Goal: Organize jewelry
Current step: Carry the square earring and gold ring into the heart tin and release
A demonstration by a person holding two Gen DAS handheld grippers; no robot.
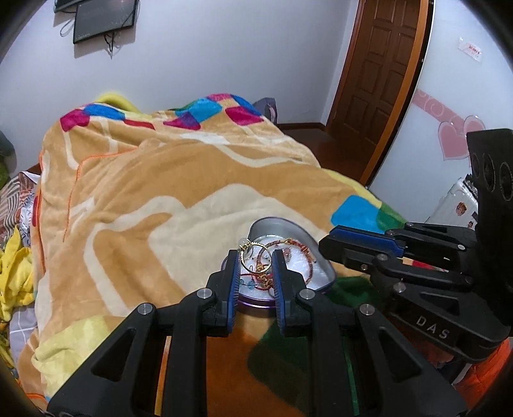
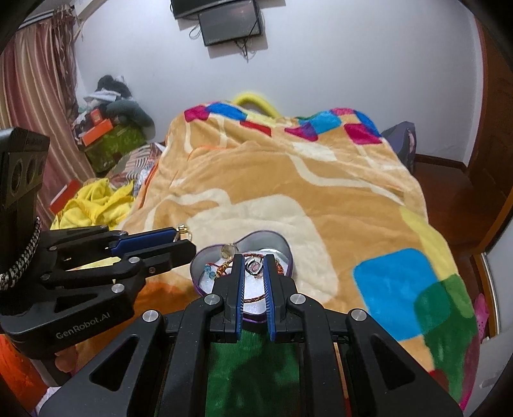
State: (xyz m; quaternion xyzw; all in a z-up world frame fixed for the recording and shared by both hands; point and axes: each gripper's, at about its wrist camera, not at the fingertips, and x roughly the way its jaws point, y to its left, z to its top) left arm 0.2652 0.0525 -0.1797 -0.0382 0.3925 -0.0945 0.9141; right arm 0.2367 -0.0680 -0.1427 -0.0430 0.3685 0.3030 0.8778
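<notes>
A heart-shaped purple tin (image 1: 317, 239) with a white lining lies on the bed and holds red cord bracelets and beads. My left gripper (image 1: 255, 256) is shut on a gold ring bracelet (image 1: 253, 255) and holds it just above the tin. In the right wrist view the tin (image 2: 205, 256) sits right in front of my right gripper (image 2: 254, 266), which is shut on a dark ring with a pink stone (image 2: 254, 267) over the tin. The left gripper (image 2: 179, 239) shows at the left there, gold piece at its tip. The right gripper (image 1: 327, 243) shows at the right in the left wrist view.
A fleece blanket (image 1: 160, 192) in tan with coloured squares covers the bed. Yellow clothes (image 2: 96, 202) and boxes (image 2: 105, 138) lie at the left. A brown door (image 1: 378, 70) stands at the far right. A screen (image 2: 229, 21) hangs on the wall.
</notes>
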